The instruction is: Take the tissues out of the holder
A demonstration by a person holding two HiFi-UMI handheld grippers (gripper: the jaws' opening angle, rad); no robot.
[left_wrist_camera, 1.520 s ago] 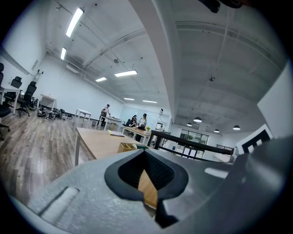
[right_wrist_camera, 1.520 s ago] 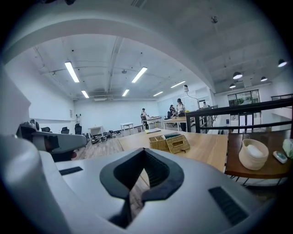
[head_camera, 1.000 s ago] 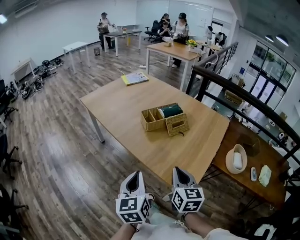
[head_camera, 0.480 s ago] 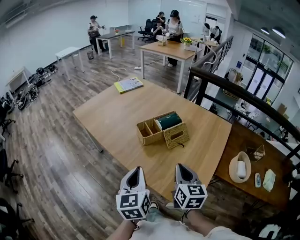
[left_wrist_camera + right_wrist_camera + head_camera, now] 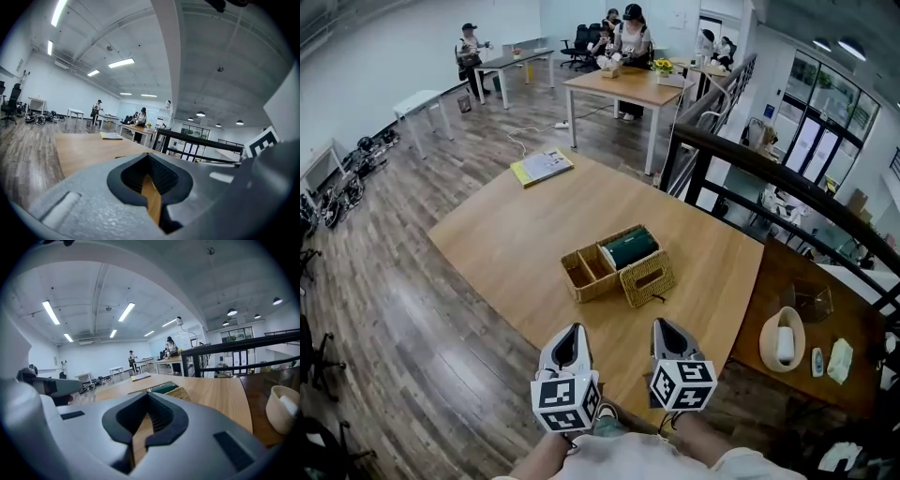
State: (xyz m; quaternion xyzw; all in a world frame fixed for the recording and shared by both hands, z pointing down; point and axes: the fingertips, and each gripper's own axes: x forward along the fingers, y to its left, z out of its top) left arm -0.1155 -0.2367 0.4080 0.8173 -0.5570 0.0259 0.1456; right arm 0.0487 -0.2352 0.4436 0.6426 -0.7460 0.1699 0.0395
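A large light-wood table (image 5: 516, 244) stands on a plank floor (image 5: 384, 319). A yellow-edged booklet (image 5: 542, 167) lies at the table's far corner. A black railing (image 5: 750, 161) runs just right of the table. Past the railing, a dark wooden side table (image 5: 769, 277) bears a white bowl (image 5: 766, 342) and a pale green packet (image 5: 840, 360). Behind the large table, people gather at another wooden table (image 5: 623, 86). A white table (image 5: 417, 101) stands far off to the large table's left.
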